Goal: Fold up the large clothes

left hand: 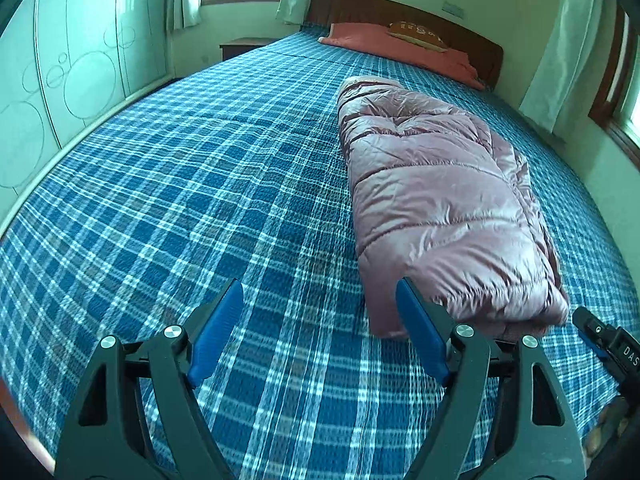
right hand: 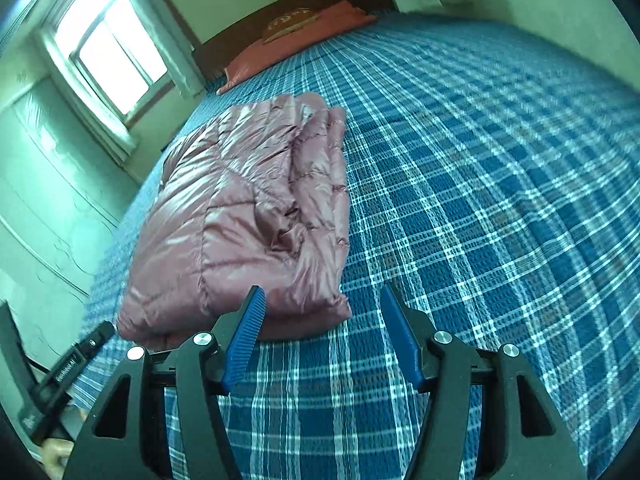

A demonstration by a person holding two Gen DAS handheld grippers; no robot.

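Note:
A shiny pink puffer jacket [left hand: 432,200] lies folded in a long bundle on the blue plaid bed [left hand: 180,200]. It also shows in the right wrist view [right hand: 240,220] on the bed [right hand: 480,200]. My left gripper [left hand: 320,312] is open and empty, low over the sheet, just left of the jacket's near end. My right gripper [right hand: 322,320] is open and empty, at the jacket's near right corner. The other gripper shows at each view's edge: the right one [left hand: 608,348] and the left one [right hand: 76,364].
An orange pillow [left hand: 400,48] and a small cushion [left hand: 416,34] lie by the dark wooden headboard [left hand: 400,12]. A wardrobe [left hand: 60,80] stands along the bed's left side. Windows with curtains [right hand: 116,48] are on the walls.

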